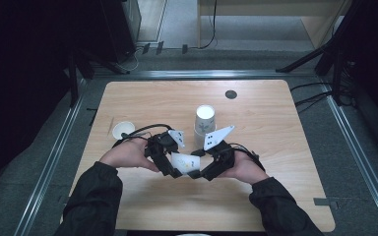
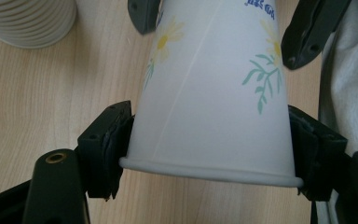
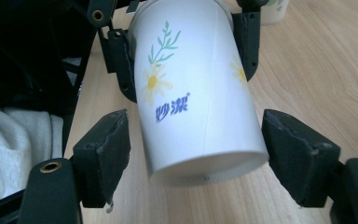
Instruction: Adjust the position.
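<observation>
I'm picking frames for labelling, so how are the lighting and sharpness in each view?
High view: table evenly lit, surroundings nearly black, the flowered paper cup small and soft between the grippers. Left gripper view: cup close, bright and slightly washed out, its rim sharp, the cup stack softer. Right gripper view: cup print crisp, upper left corner dark.

The white paper cup [image 3: 198, 93] bears two blue Chinese characters reading 妙潔 with a small ® mark, printed just below its yellow daisy [image 3: 154, 83], while the blue print at that cup's far end in the left gripper view is cut off and unreadable.
</observation>
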### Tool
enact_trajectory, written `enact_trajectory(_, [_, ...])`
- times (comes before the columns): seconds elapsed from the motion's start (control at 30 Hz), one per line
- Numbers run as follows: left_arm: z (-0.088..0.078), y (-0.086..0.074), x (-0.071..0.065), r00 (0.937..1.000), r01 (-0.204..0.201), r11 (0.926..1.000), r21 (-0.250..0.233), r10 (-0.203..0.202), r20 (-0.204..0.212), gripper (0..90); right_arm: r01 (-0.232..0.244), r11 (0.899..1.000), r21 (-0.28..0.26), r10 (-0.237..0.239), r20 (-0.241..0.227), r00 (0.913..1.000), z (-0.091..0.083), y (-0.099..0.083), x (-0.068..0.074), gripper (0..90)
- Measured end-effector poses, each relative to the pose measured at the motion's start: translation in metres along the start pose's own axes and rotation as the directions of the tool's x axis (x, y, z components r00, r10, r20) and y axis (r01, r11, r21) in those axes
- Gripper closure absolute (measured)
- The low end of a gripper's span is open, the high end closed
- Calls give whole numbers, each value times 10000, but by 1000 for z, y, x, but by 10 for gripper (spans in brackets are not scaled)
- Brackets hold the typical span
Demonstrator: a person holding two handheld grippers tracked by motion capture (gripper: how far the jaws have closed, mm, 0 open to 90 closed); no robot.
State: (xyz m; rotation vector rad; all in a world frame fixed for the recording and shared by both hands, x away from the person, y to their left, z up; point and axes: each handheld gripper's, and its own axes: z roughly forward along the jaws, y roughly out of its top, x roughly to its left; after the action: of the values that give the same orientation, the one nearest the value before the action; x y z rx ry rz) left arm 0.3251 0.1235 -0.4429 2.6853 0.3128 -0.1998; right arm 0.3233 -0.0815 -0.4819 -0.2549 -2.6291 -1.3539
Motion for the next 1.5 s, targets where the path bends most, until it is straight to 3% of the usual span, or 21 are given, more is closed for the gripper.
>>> enact_trajectory(0.33, [1,2,-2,9994,-353,9990,-266,351,-56,238,379,9989,290,-381,55,9993,4,0,2,332])
enact_trajectory(0.5, [-3,-1,1,9998,-151,9964,-835,158,76,135,483,9987,160,-487,223,9986,0,2,2,338])
enact_trajectory(0.7, [-14,-7,4,10000,-2,9874,-1580,13,69,106,374,9992,-151,-369,336,9988,-12,3,1,338])
enact_trajectory(0.83, [-21,-15,6,9991,202,9709,-2388,-107,410,107,340,9985,-423,-323,402,9987,-20,4,0,338])
enact_trajectory(1.17, [-21,-30,5,9979,592,9498,-3072,-644,-70,130,230,9953,-939,-185,483,9987,-34,4,-2,337])
enact_trajectory(1.33, [-20,-37,2,9969,776,9264,-3685,-776,148,135,162,9938,-1101,-116,429,9990,-37,4,-1,337])
enact_trajectory(1.47, [-17,-36,0,9956,927,9150,-3927,-910,230,134,132,9934,-1141,-96,318,9994,-36,4,-1,337])
enact_trajectory(1.5, [-15,-36,-1,9957,917,9079,-4091,-892,253,133,115,9935,-1133,-82,295,9995,-36,4,0,337])
